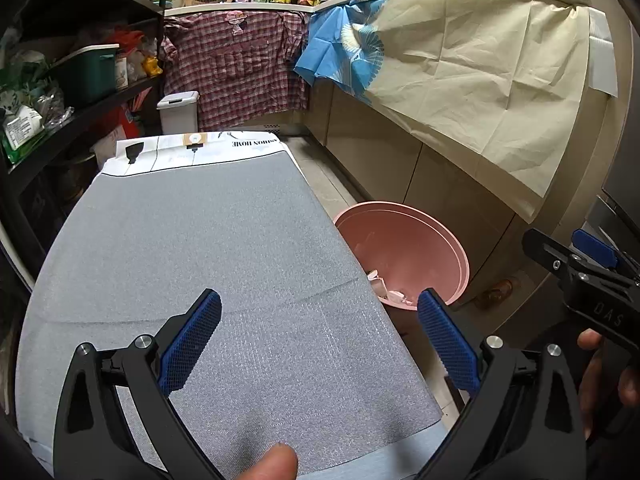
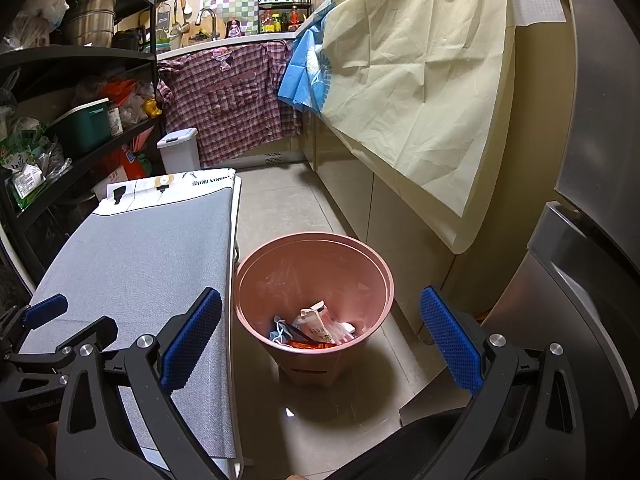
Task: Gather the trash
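Tongs, left (image 1: 320,338) and right (image 2: 320,338), gape empty; table cover (image 1: 240,240) reads "HOME".

Your work surface is a table (image 1: 224,248) under a grey woven cover (image 2: 136,256), bare on top. A white printed sheet (image 1: 192,150) lies across its far end. The tiled floor (image 2: 280,208) runs along the table's right side. On it stands a pink bin (image 2: 316,308) just beside the table edge, with wrappers and a blue mask inside. A white lidded bin (image 2: 180,150) sits on the floor beyond the table's far end.
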